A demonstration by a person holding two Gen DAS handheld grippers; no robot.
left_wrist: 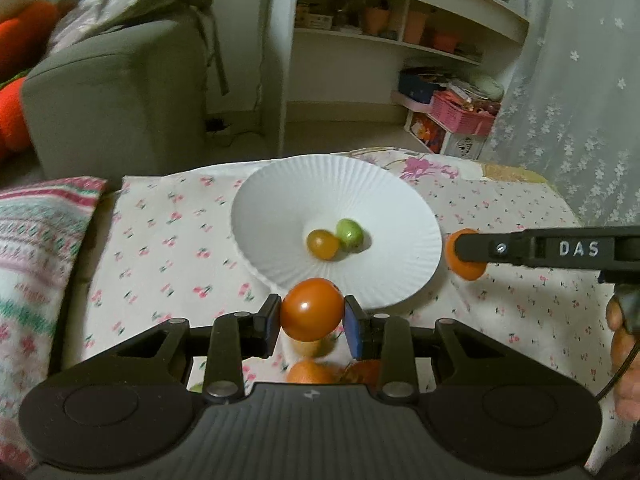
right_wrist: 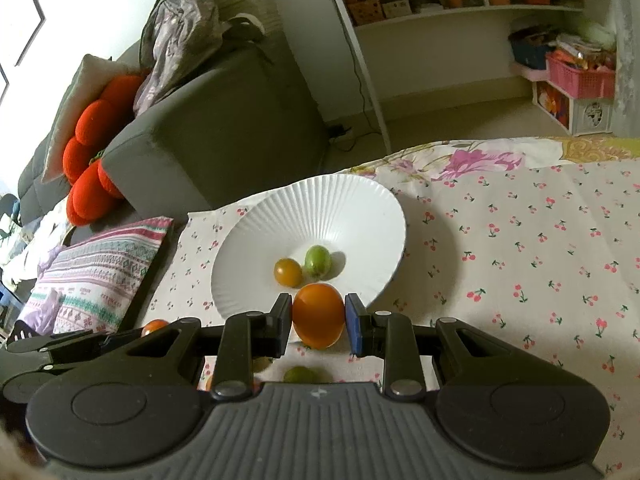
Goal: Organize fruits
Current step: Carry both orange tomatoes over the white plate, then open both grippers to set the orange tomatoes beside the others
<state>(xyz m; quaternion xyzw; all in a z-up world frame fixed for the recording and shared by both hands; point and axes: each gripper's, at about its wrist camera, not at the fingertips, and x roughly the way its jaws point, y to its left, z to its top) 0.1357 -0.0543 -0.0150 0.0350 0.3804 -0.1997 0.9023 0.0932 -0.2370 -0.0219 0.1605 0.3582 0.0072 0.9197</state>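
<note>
Left gripper (left_wrist: 312, 320), lower centre: jaws closed on red-orange tomato (left_wrist: 311, 309), glossy, round. Right gripper (right_wrist: 318, 320): jaws closed on orange tomato (right_wrist: 319, 315), smooth, oval. Both short of white fluted plate (left_wrist: 280, 196) holding small orange fruit (left_wrist: 322, 244) and green fruit (left_wrist: 349, 233). Risk: slick skins slipping, tomatoes colliding at plate centre, rolling out.

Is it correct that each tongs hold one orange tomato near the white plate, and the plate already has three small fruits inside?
Not quite: the white plate holds two small fruits, not three, an amber one and a green one, as the right wrist view shows. The rest stands: the left tongs grip an orange tomato, and the right tongs grip another.
</note>
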